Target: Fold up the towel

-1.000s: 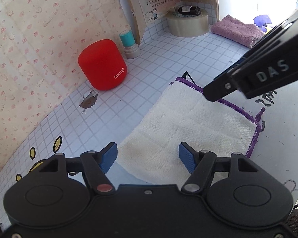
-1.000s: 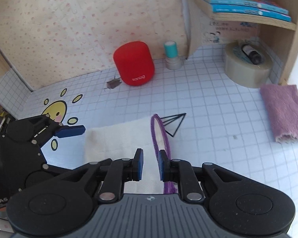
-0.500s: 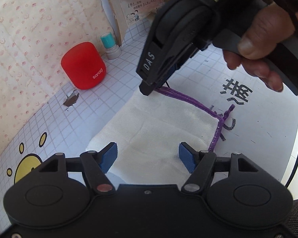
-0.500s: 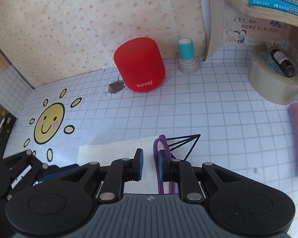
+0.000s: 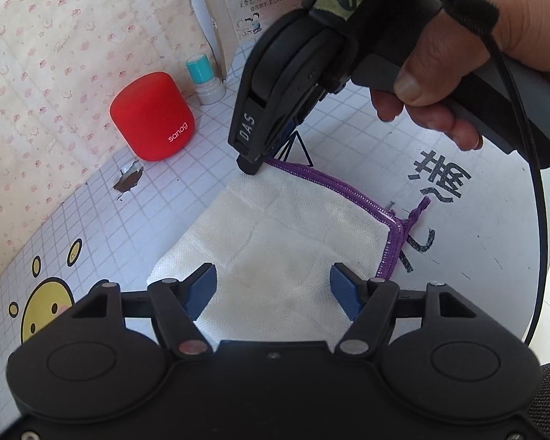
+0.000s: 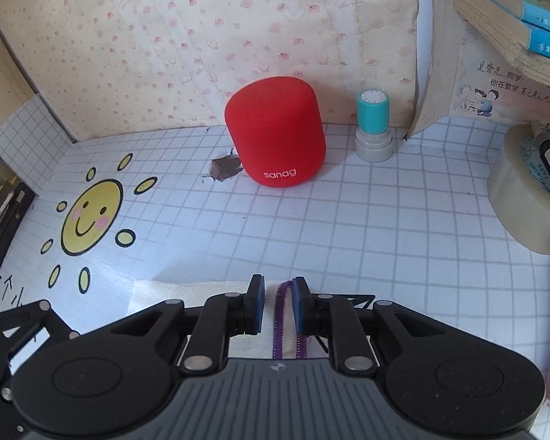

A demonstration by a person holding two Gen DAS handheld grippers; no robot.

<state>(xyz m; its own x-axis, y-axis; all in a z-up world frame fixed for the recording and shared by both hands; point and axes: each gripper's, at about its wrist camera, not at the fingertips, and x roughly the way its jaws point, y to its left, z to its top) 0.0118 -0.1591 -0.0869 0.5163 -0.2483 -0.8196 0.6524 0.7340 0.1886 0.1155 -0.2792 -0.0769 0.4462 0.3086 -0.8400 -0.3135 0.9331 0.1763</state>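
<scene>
White woven towel with purple stitched hem (image 5: 282,242) lies flat on my desk's near edge; my right tongs (image 6: 278,306), narrow, straddle its far hem corner, while my left tongs (image 5: 271,289) gape wide over its near edge.

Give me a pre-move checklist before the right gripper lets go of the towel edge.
1. Right gripper over the purple hem: ok, the hem runs between its fingers.
2. Right grip on the hem: cannot tell, a narrow gap shows each side of it.
3. Left gripper free: ok, jaws wide open above the towel, holding nothing.
4. Fold lying flat: ok, white cloth lies flat on the table, hem edges stacked along the right side.
5. Clear of the red speaker: ok, bare grid between it and the towel.
6. Towel's near edge: cannot tell, hidden under the left gripper body.
</scene>
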